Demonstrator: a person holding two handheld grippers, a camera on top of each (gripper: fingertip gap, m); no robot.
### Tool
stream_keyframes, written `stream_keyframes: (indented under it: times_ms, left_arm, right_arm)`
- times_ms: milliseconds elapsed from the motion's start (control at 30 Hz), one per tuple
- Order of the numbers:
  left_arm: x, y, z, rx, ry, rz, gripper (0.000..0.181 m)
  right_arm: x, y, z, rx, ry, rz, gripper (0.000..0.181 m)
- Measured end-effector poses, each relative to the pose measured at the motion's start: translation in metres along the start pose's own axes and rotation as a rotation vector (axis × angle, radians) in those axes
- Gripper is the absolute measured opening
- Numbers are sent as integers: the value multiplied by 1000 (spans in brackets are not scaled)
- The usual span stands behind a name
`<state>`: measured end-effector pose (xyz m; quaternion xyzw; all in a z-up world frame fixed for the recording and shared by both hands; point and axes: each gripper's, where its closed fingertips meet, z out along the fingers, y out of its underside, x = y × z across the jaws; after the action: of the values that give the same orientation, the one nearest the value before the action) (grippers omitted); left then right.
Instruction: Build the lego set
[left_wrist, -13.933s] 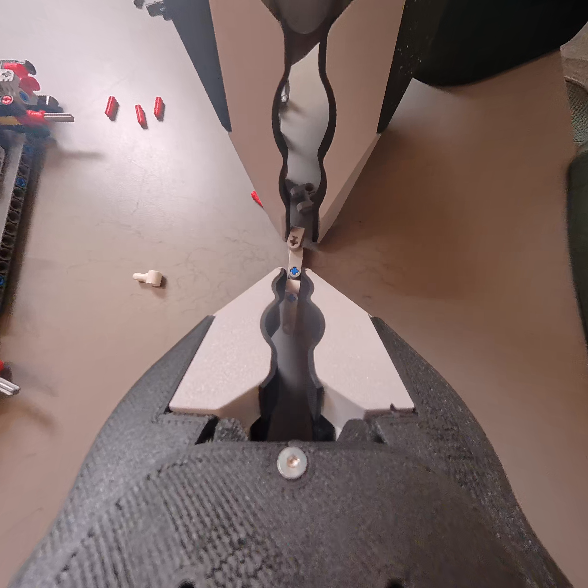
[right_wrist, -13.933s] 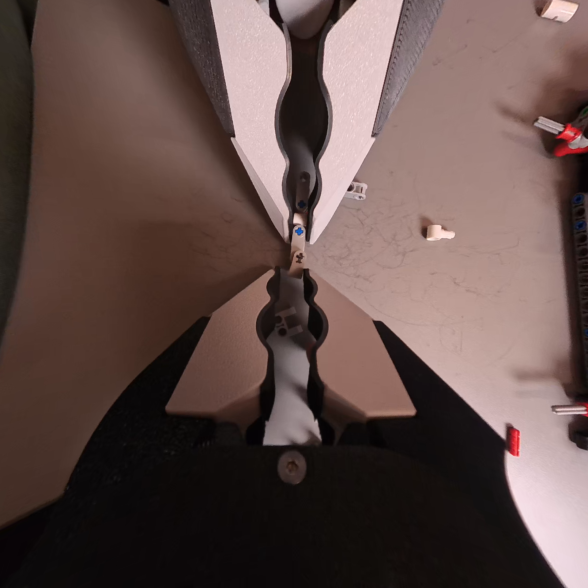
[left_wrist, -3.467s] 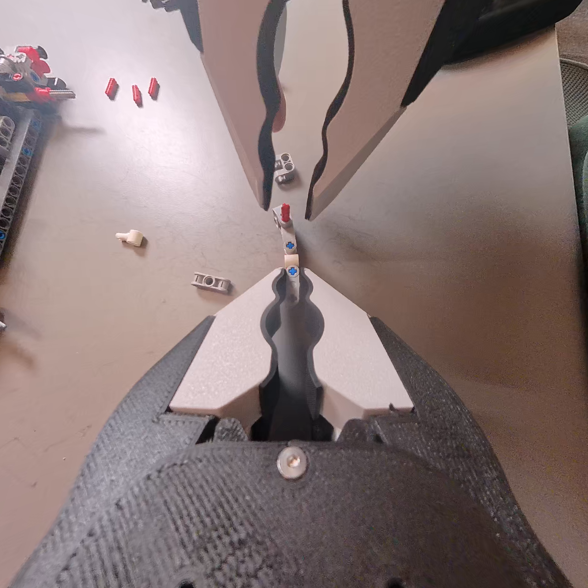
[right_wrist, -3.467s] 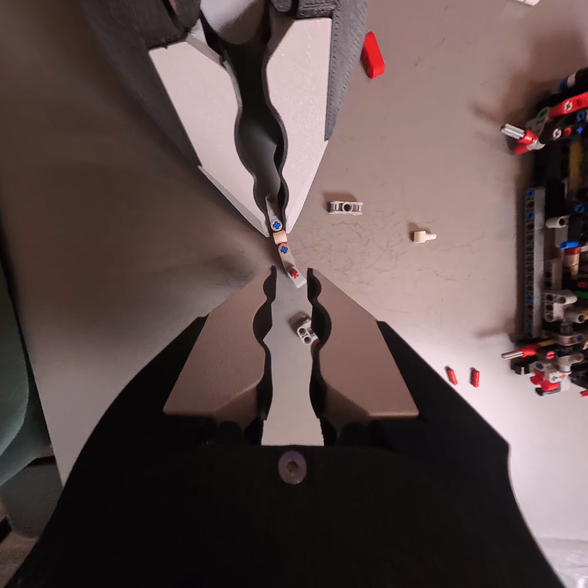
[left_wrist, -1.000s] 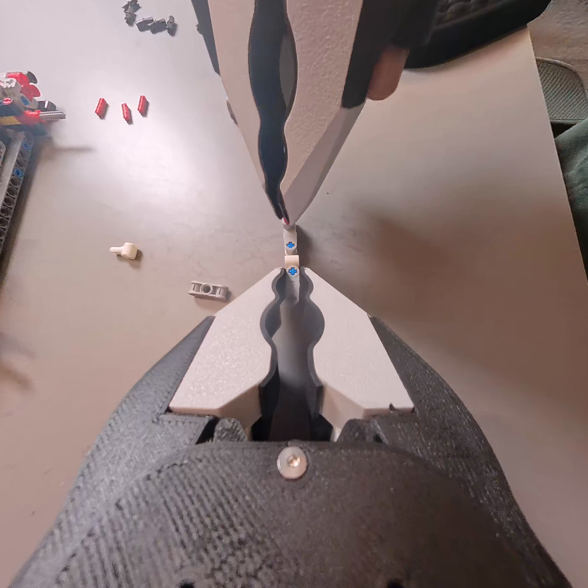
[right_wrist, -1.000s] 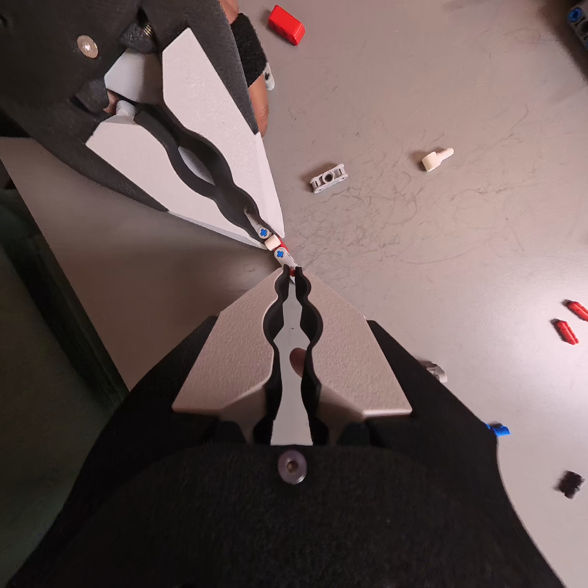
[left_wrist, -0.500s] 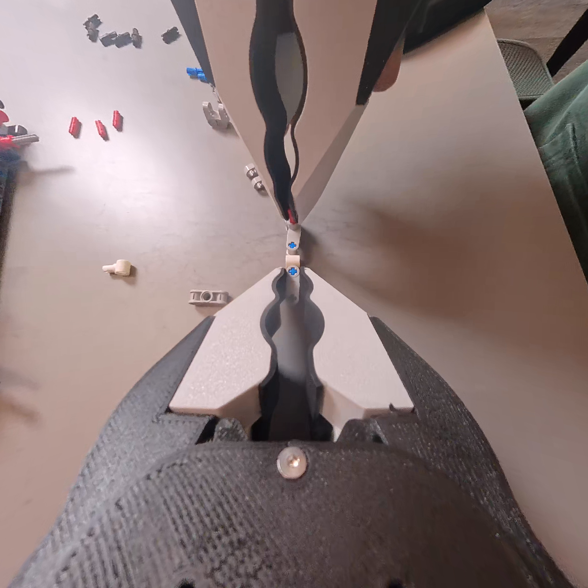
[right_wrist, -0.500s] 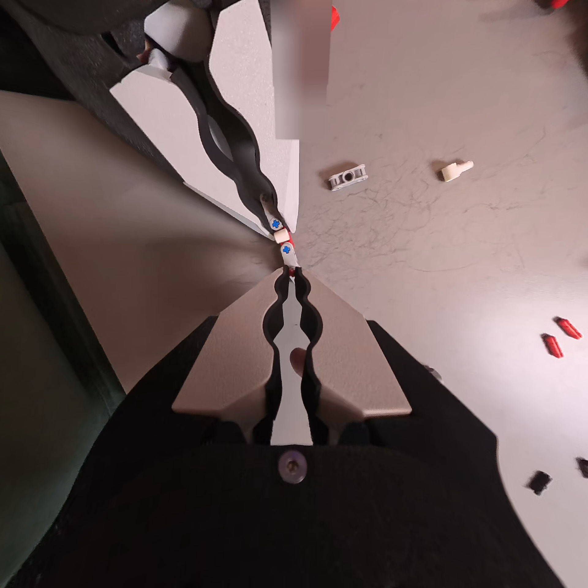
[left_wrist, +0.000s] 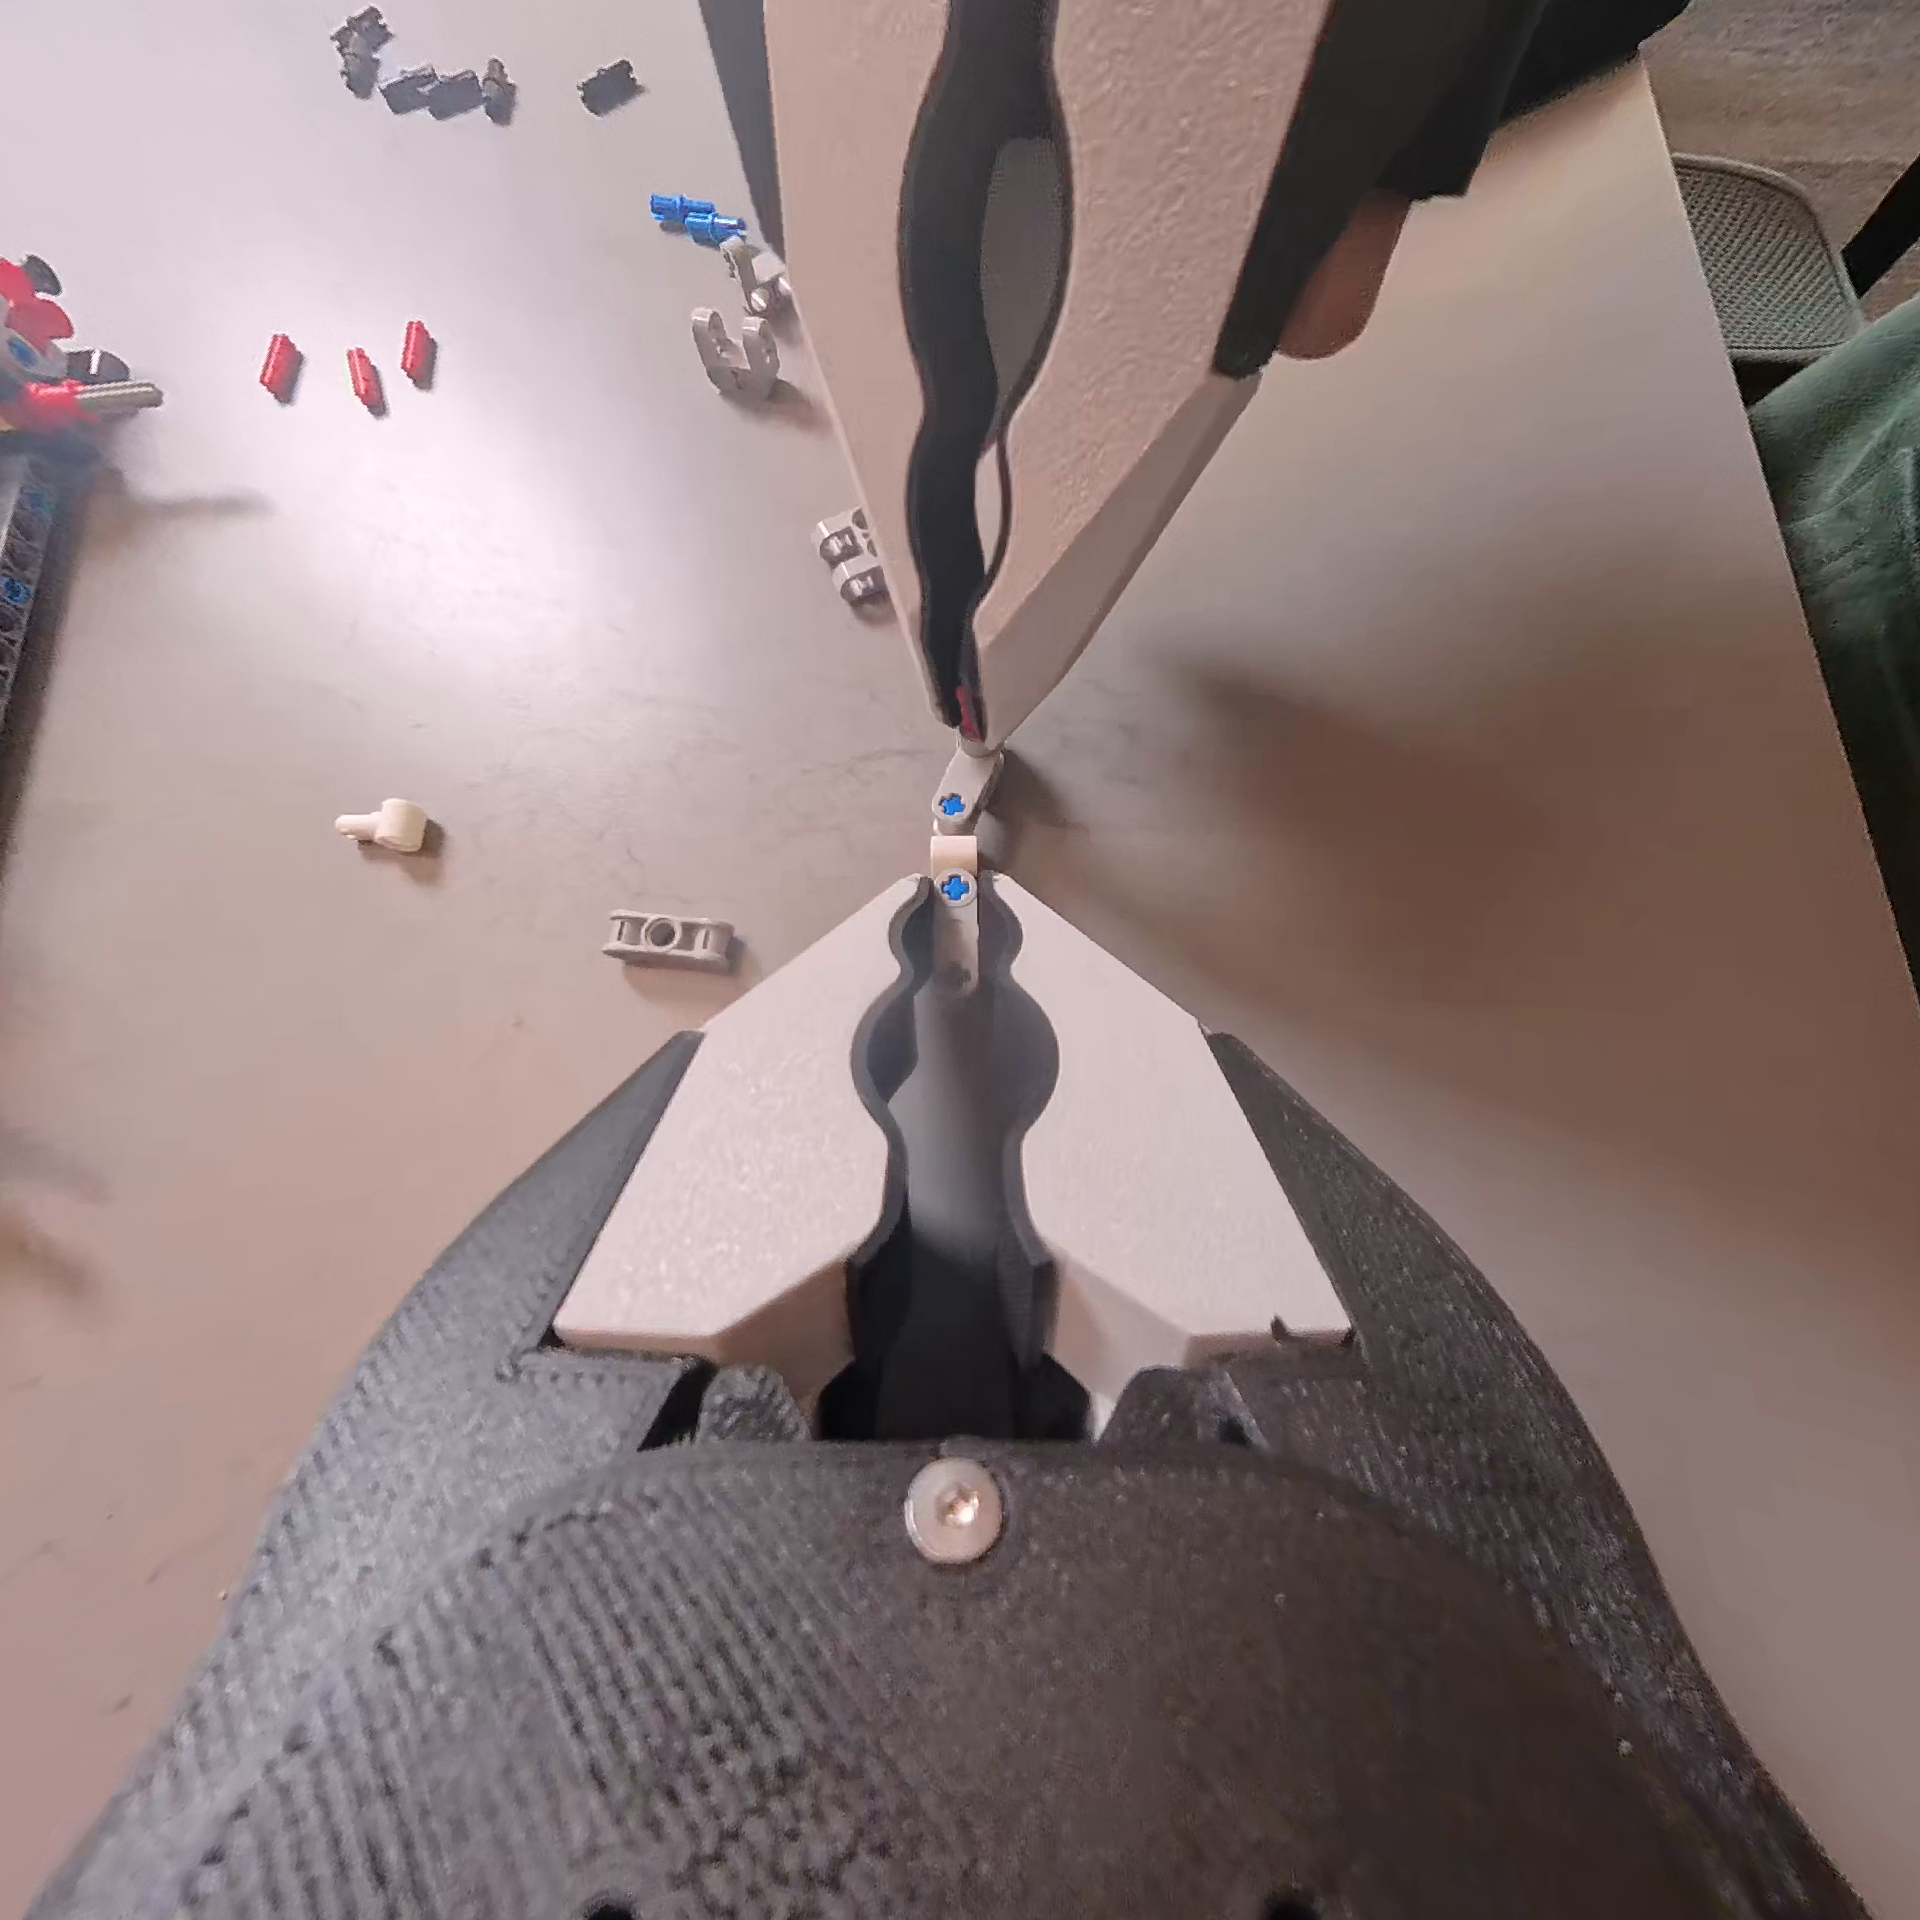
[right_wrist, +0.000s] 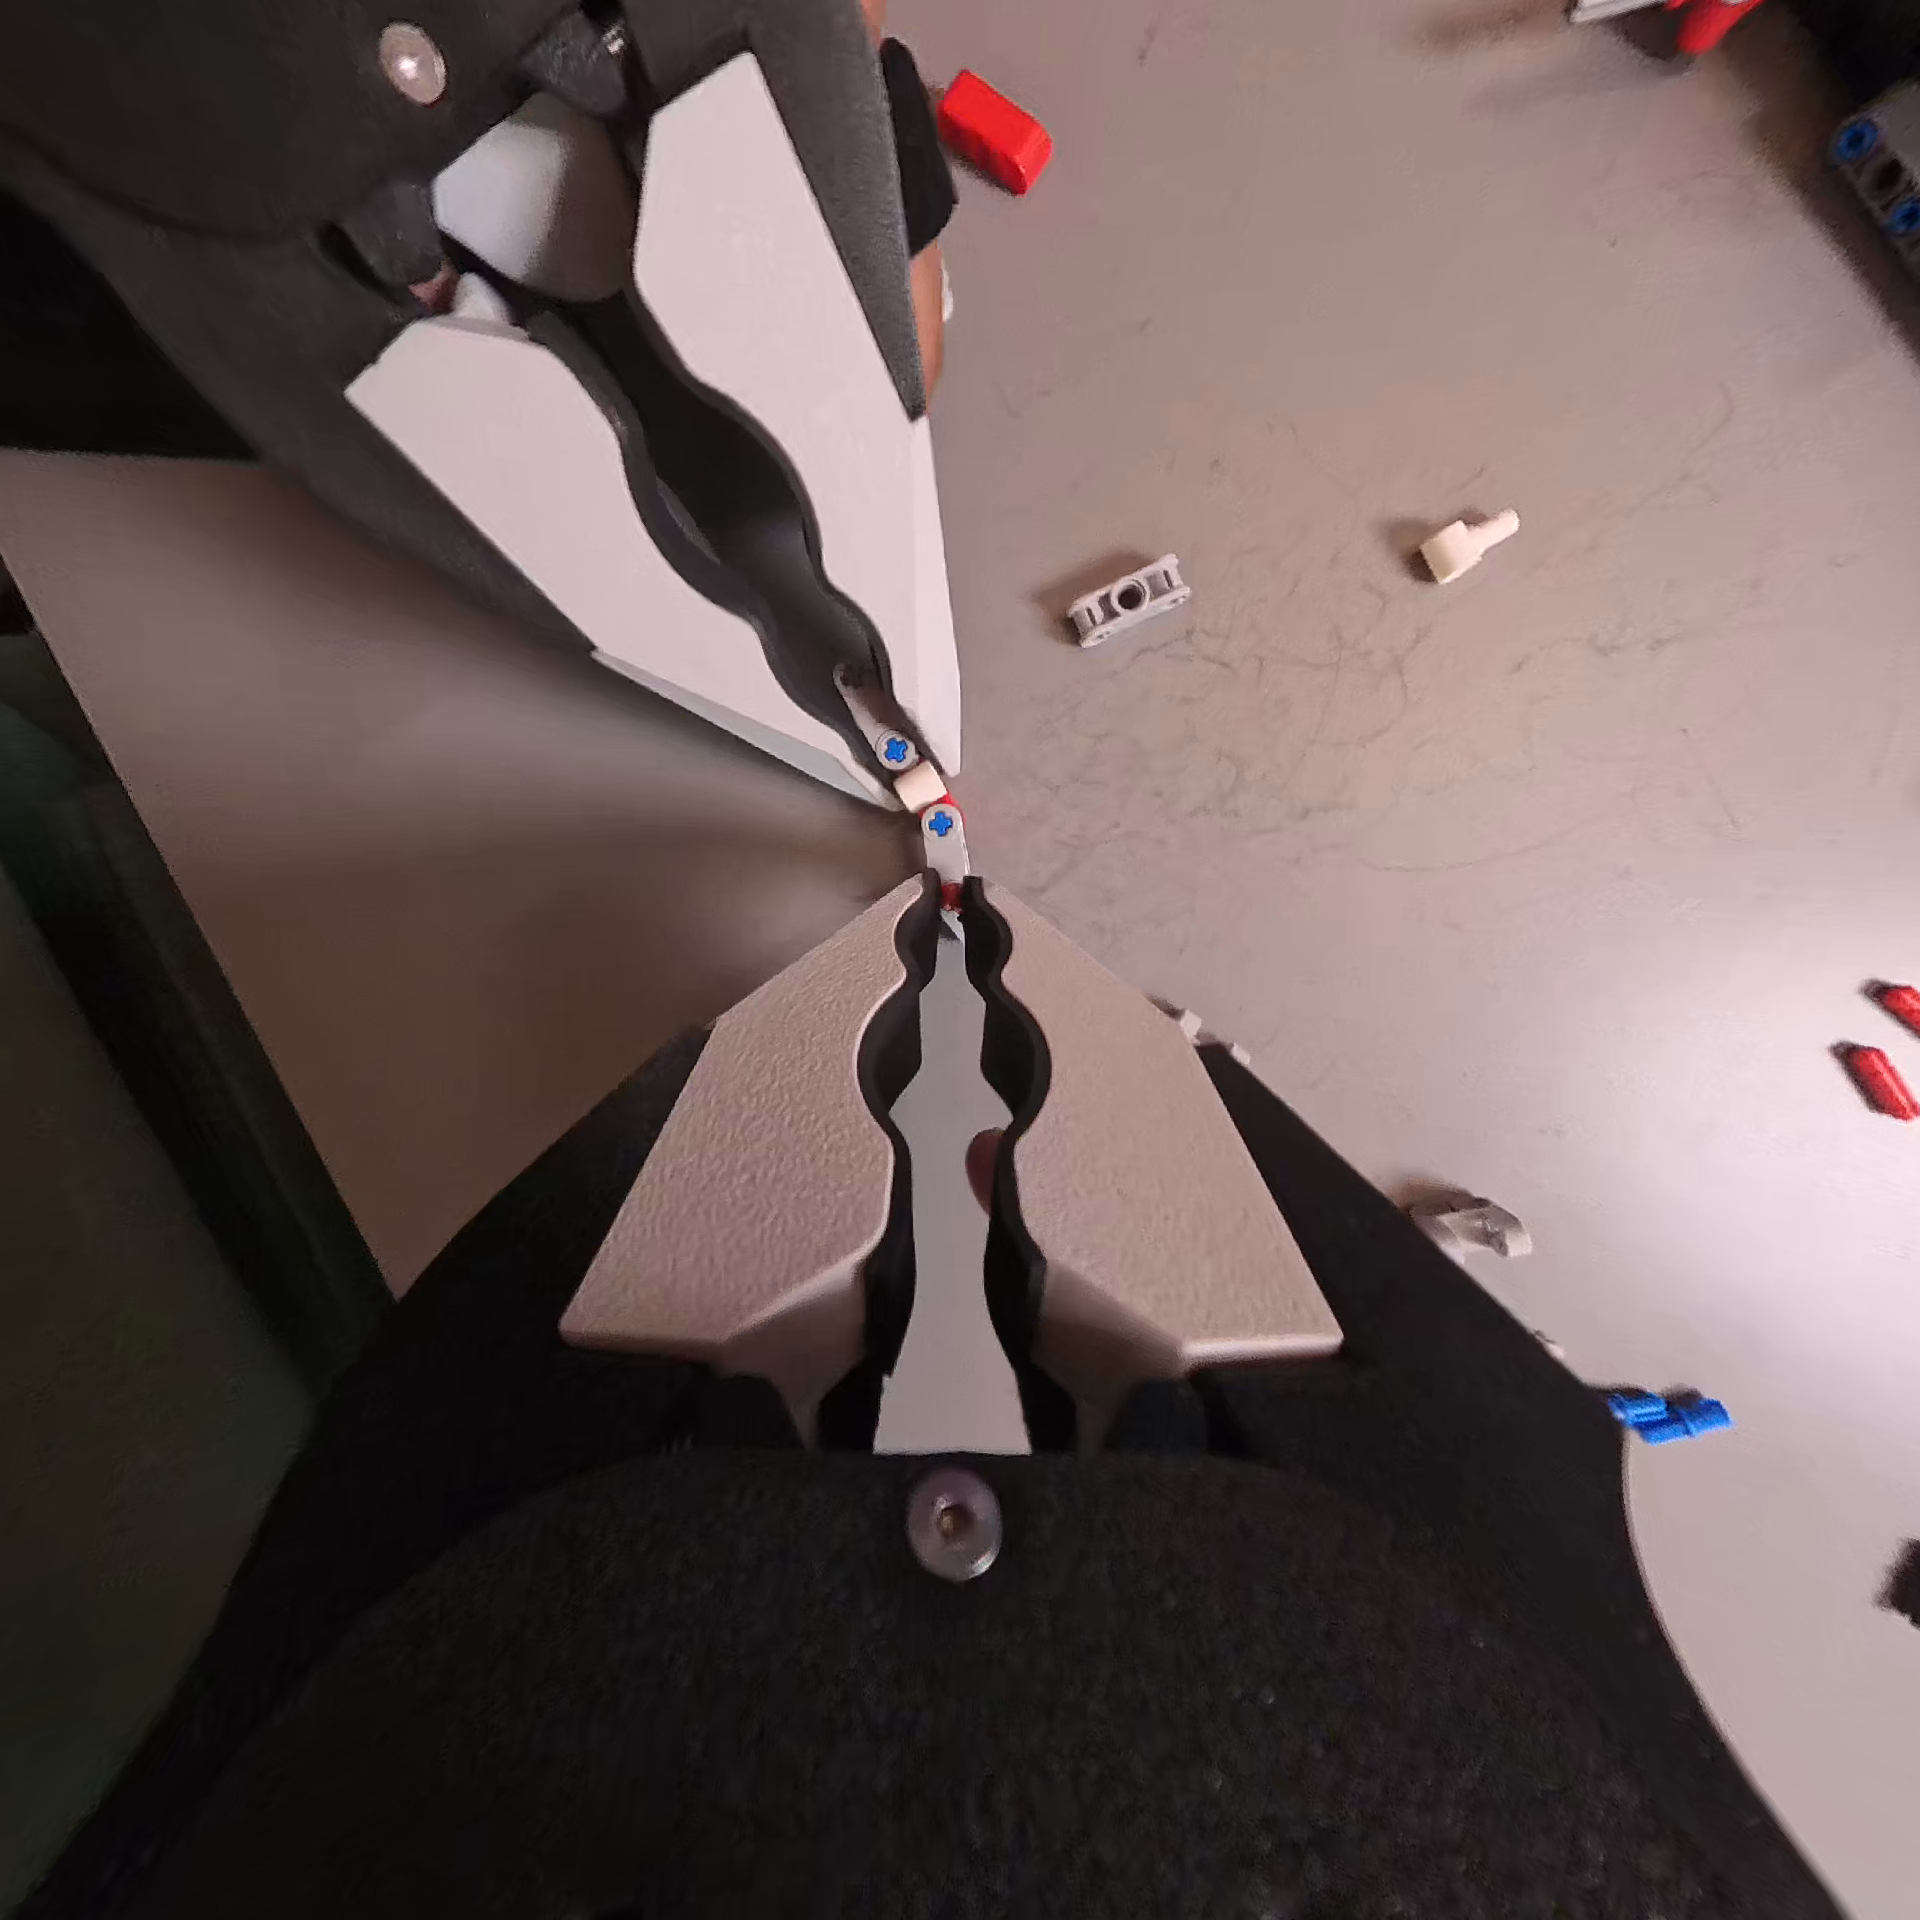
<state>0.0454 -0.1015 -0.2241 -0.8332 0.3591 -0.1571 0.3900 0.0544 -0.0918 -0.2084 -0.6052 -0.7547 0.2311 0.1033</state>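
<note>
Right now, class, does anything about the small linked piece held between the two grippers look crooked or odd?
Yes. The small grey two-link lego piece with blue cross pins is bent at its beige middle joint, not straight. The left gripper pinches one link; the right gripper pinches the red-pinned end.

Black textured claw (left_wrist: 958, 883) bodies, pale wedge fingers (left_wrist: 790, 1122), silver screw (left_wrist: 954, 1510)
</note>
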Motion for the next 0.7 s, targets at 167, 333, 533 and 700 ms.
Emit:
stream_keyframes:
  times_ms: [167, 333, 533, 700]
  left_arm:
    - [-1, 1, -1, 0, 2, 1, 6]
    - [0, 2, -2, 1, 22, -2, 5]
    - [9, -9, -14, 94, 209, -139, 6]
    - [16, -13, -22, 131, 328, -208, 6]
  right_arm:
    - [-5, -4, 0, 41, -6, -79, 15]
    - [-7, -6, -2, 98, 20, -197, 30]
    - [-14, -10, 4, 172, -25, -293, 29]
    - [-23, -14, 1, 159, -124, -361, 11]
